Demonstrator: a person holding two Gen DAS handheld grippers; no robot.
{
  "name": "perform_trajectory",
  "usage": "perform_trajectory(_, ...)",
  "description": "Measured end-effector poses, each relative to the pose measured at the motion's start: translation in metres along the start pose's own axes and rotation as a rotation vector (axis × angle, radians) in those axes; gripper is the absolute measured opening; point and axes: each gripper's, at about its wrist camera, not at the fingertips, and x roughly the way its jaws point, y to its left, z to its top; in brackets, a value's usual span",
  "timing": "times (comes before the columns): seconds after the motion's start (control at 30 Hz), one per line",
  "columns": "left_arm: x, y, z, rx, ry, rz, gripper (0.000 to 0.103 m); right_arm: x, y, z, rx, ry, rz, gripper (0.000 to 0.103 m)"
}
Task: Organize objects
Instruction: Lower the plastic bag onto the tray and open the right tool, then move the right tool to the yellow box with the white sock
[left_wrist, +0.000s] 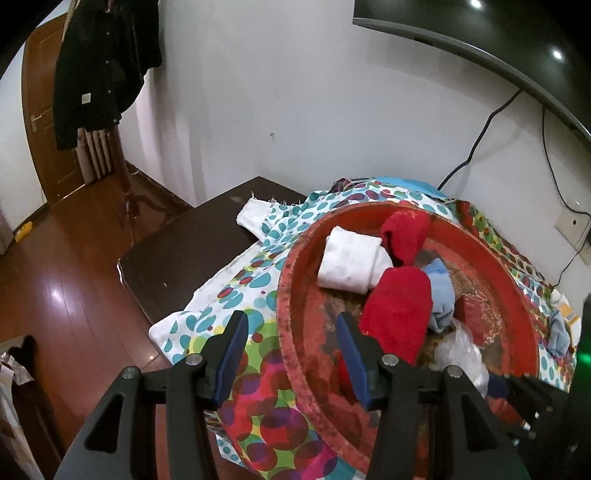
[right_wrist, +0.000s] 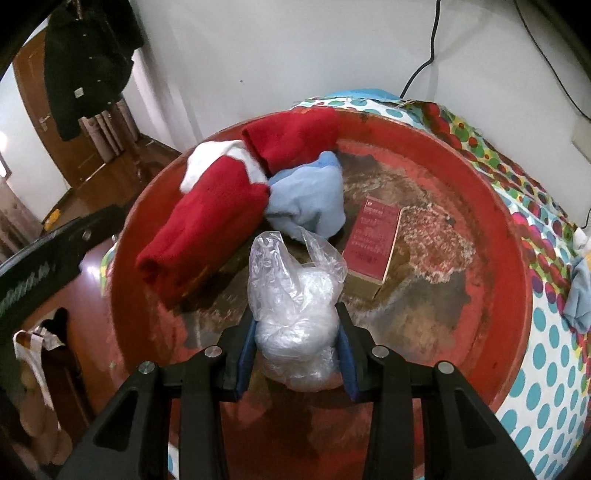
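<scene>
The right gripper (right_wrist: 297, 350) pinches a crumpled clear plastic bag (right_wrist: 295, 317) low over the near floor of the worn red basin (right_wrist: 517, 258), so the step in hand looks like placing the bag inside. The left gripper (left_wrist: 291, 354), half-spread and empty, straddles the basin's rim at about 7 o'clock. Beyond, a red box (right_wrist: 373, 236) lies at 1 o'clock and rolled red, blue and white cloths (right_wrist: 207, 218) at 11; next, loosen the pinch and lift clear without dragging the bag.

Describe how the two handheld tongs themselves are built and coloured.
Both are alike: the left tongs and right tongs have black plastic bodies with triangular cut-outs, round silver pivot bolts on the arms, and two fingers lined with ribbed dark-blue pads. No cables, sleeves or hands show.
</scene>
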Motion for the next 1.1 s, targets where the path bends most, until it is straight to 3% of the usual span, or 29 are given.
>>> perform_trajectory(0.33,0.004,0.0,-0.001,0.001,0.014,-0.008,0.051,0.007,0.001,0.011,0.002,-0.002,-0.038,0.038)
perform_trajectory(0.43,0.004,-0.001,-0.001,0.0,0.018,-0.012,0.051,0.006,-0.001,0.011,0.007,-0.01,-0.038,0.046)
perform_trajectory(0.5,0.005,-0.001,-0.001,0.0,0.019,-0.016,0.051,0.003,-0.002,0.01,0.011,-0.02,-0.038,0.059)
perform_trajectory(0.83,0.004,-0.007,-0.003,0.023,0.011,-0.014,0.051,-0.033,-0.008,-0.002,0.015,-0.076,-0.013,0.06)
perform_trajectory(1.1,-0.001,-0.014,-0.007,0.048,-0.002,-0.007,0.051,-0.067,-0.049,-0.028,0.066,-0.128,-0.04,0.066)
